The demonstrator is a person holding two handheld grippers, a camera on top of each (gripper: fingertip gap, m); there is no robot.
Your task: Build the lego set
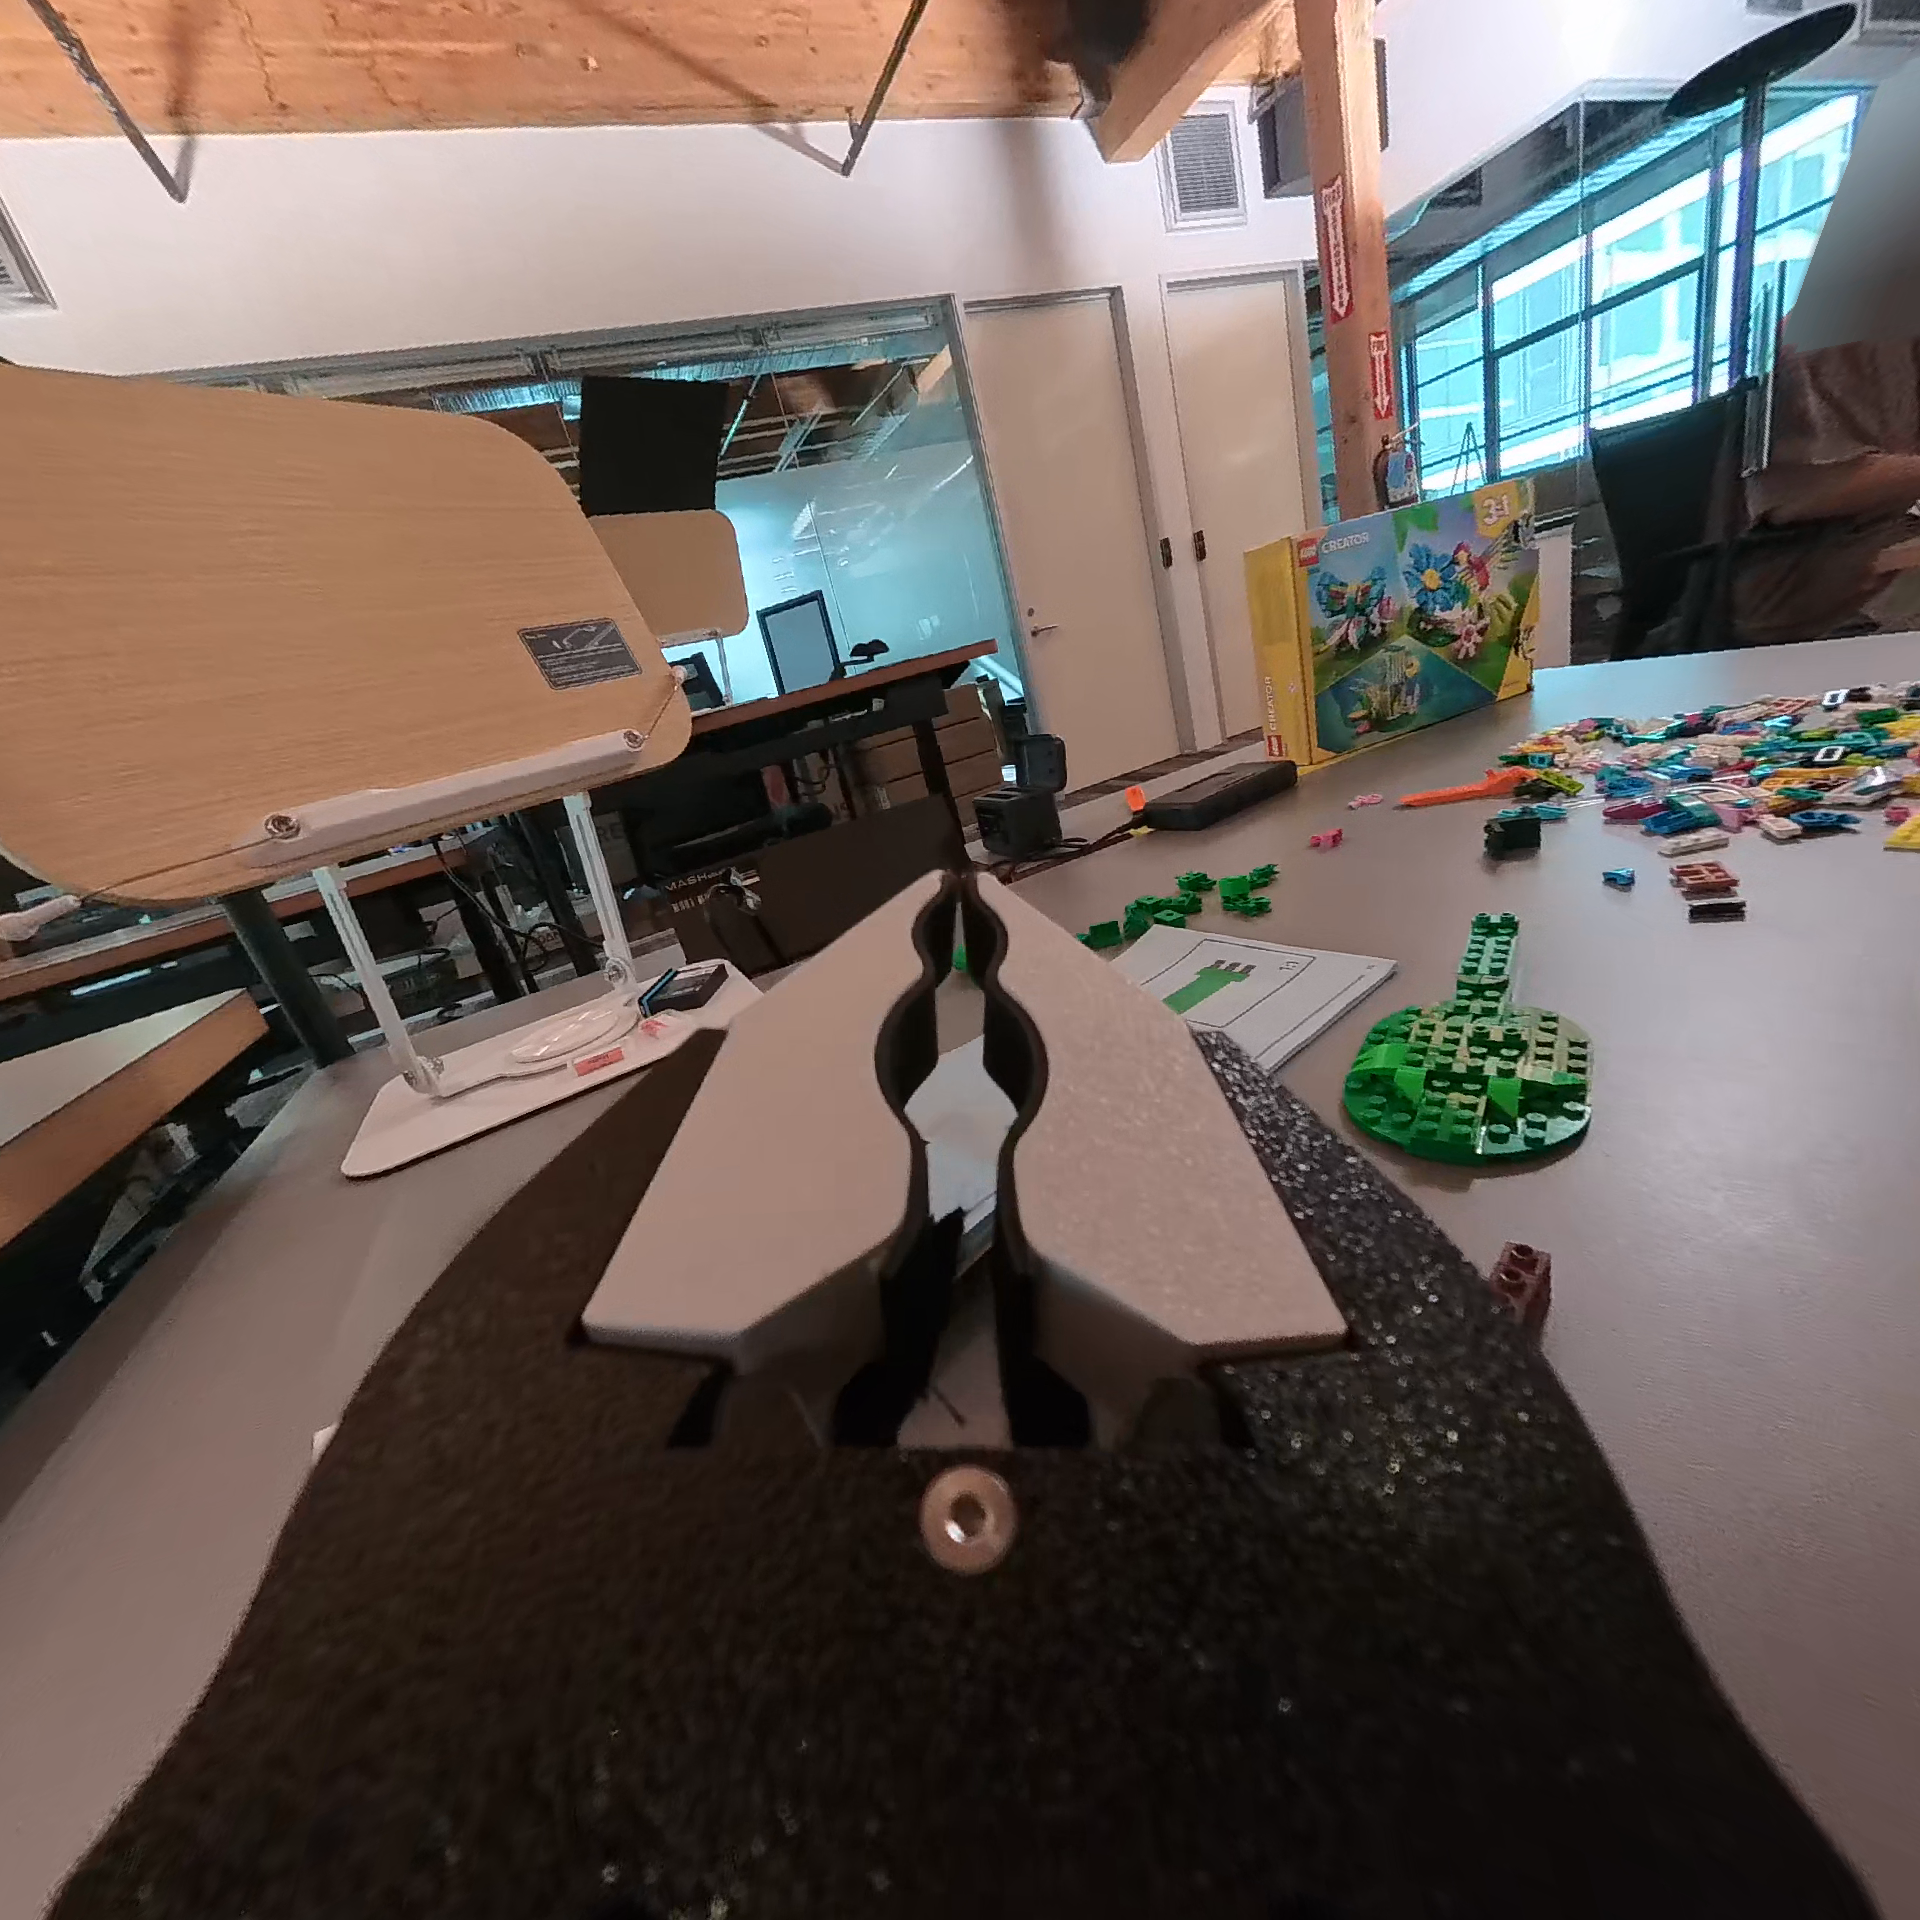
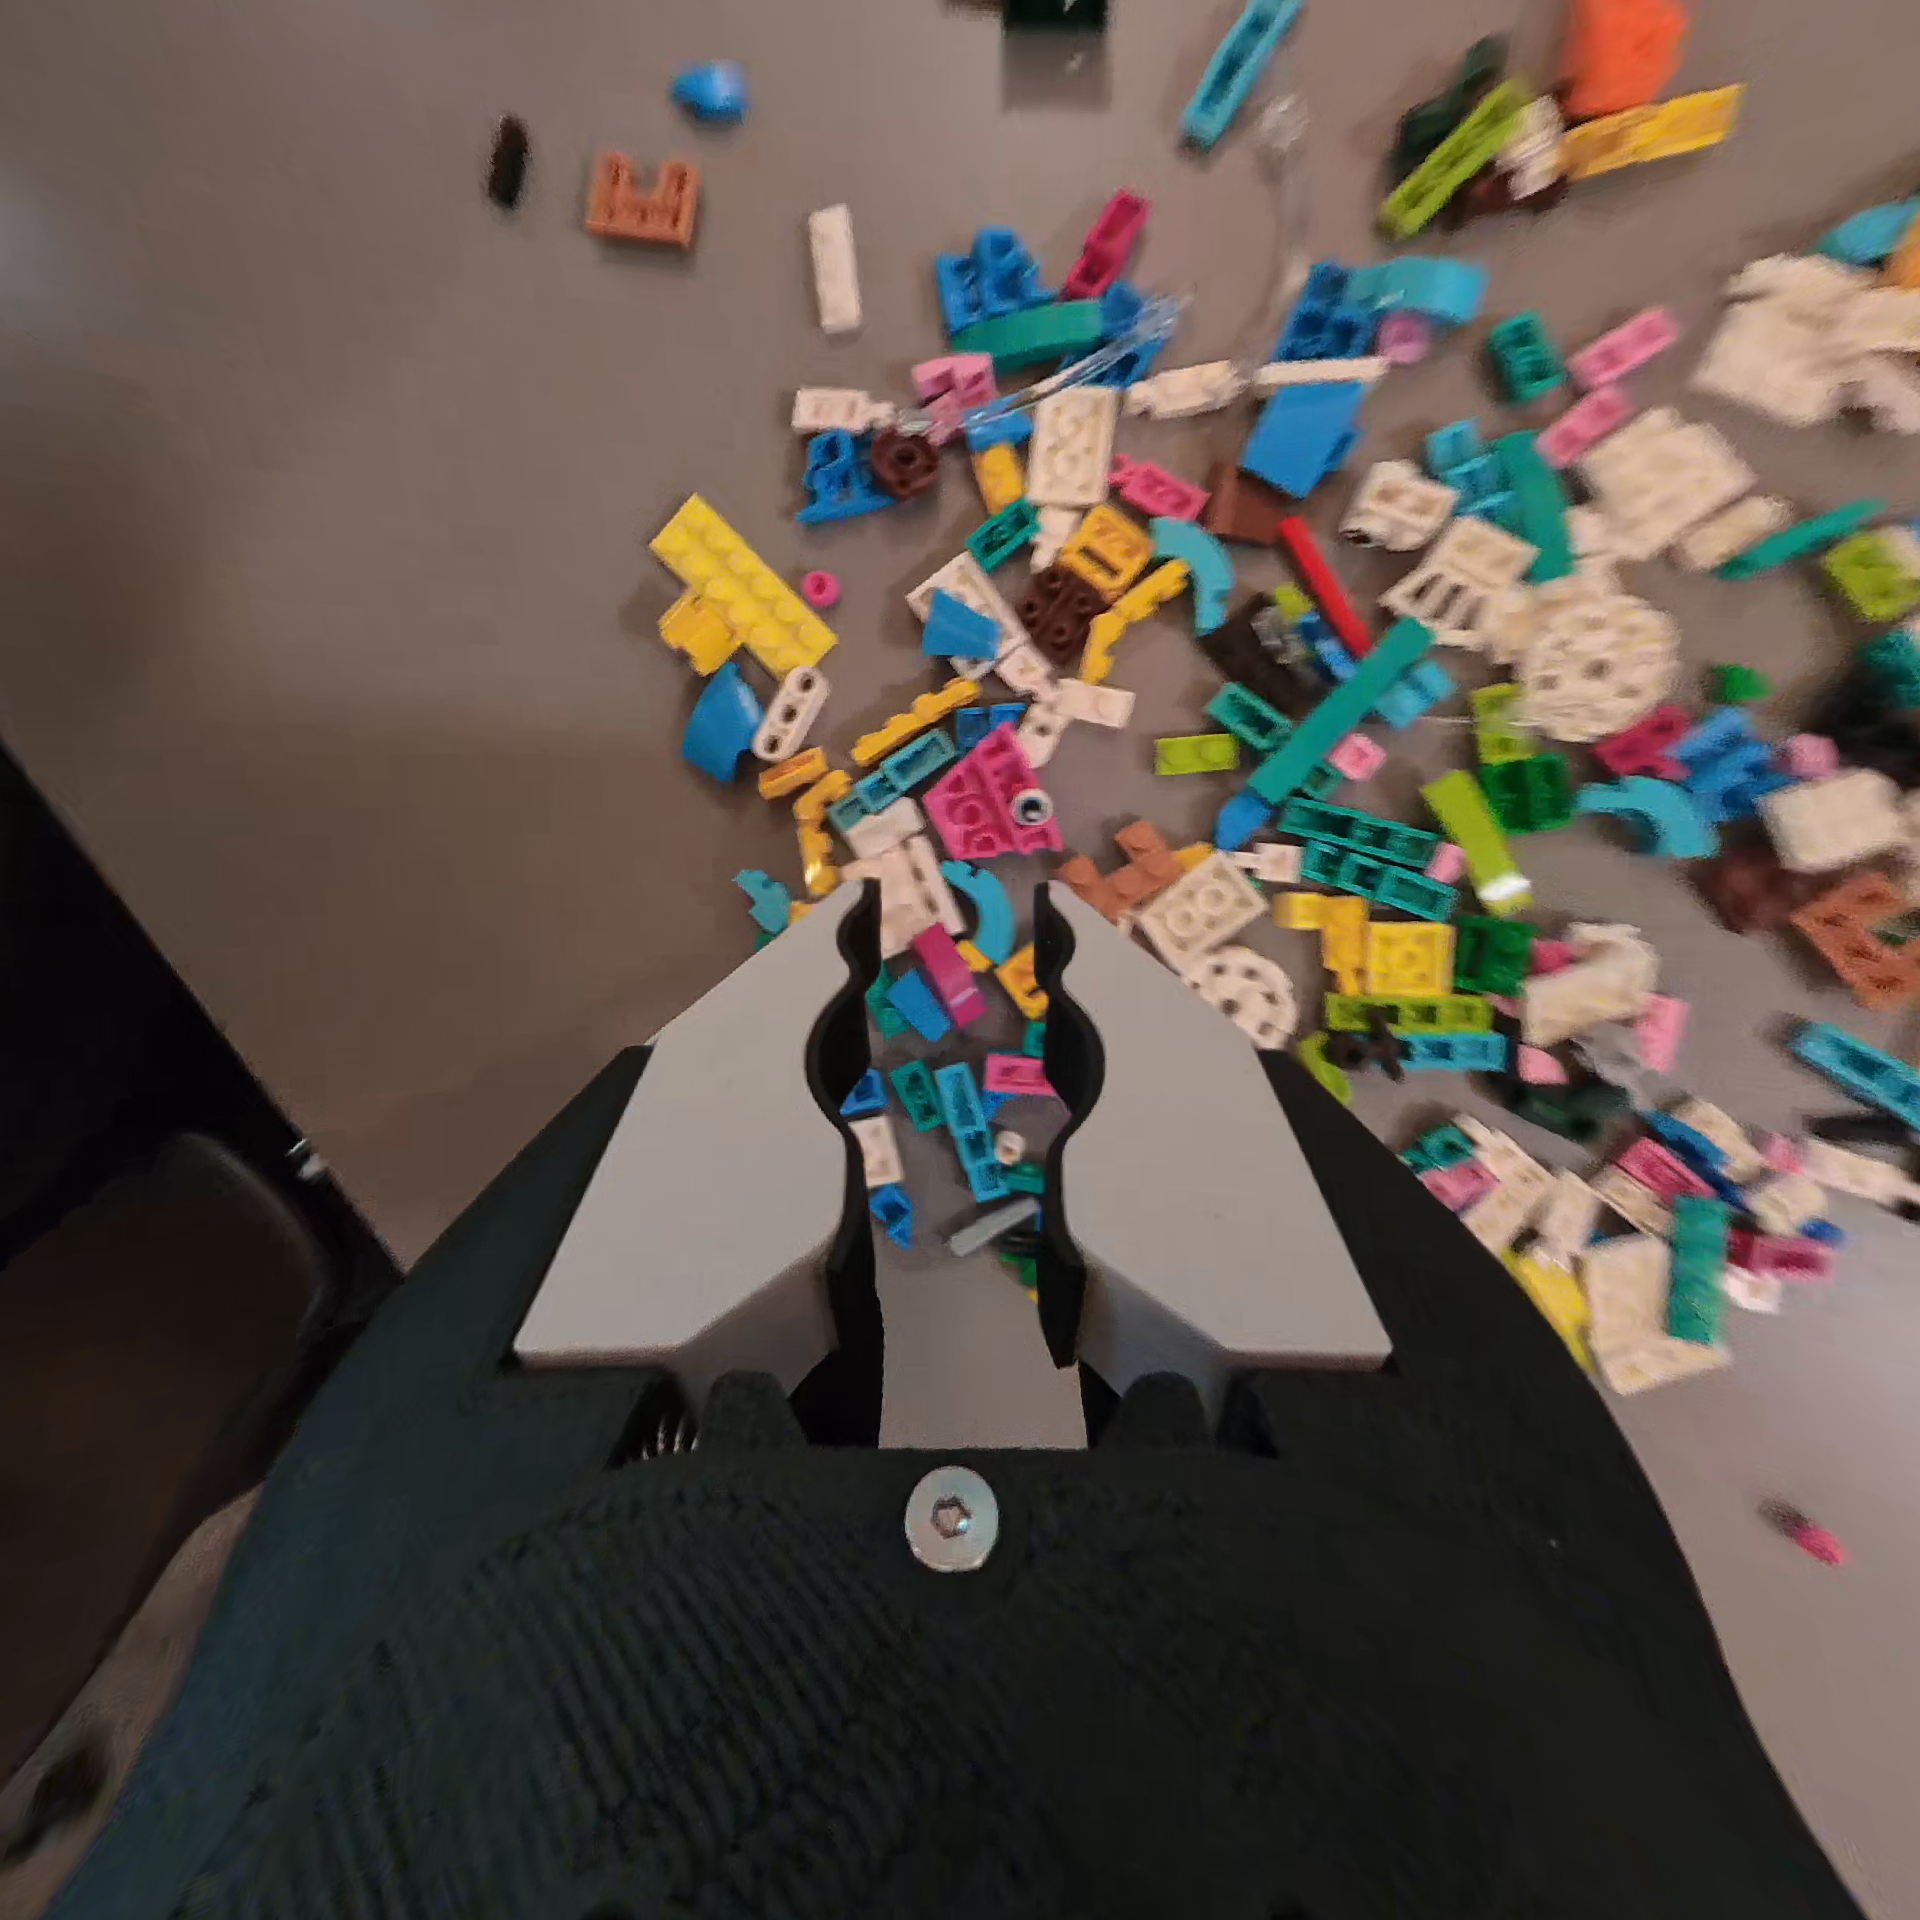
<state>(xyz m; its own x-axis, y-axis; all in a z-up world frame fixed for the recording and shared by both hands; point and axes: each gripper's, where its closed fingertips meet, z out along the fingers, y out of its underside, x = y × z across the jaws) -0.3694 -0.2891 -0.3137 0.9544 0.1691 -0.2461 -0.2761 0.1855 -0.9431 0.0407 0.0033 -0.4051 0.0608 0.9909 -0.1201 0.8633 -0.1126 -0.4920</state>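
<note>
In the left wrist view my left gripper (image 1: 961,885) is shut, tips together, raised above the grey table (image 1: 1714,1351); I see nothing in its grasp. To its right lies a green build (image 1: 1475,1081) on a round green base, with an open instruction booklet (image 1: 1257,982) and several loose green pieces (image 1: 1195,904) beyond. In the right wrist view my right gripper (image 2: 956,899) is open and empty, pointing down over a pile of mixed coloured bricks (image 2: 1299,675). White, blue and magenta pieces lie below its gap, untouched. A magenta wedge plate (image 2: 987,795) lies just ahead of its fingertips.
The set's box (image 1: 1397,623) stands at the table's far edge, with a black device (image 1: 1221,795) and an orange tool (image 1: 1465,790) near it. A wooden-topped stand (image 1: 312,665) is at the left. A dark red brick (image 1: 1519,1273) lies near my left gripper. The table edge (image 2: 156,894) runs at the left. Tip to tip, the grippers are about 50 cm apart.
</note>
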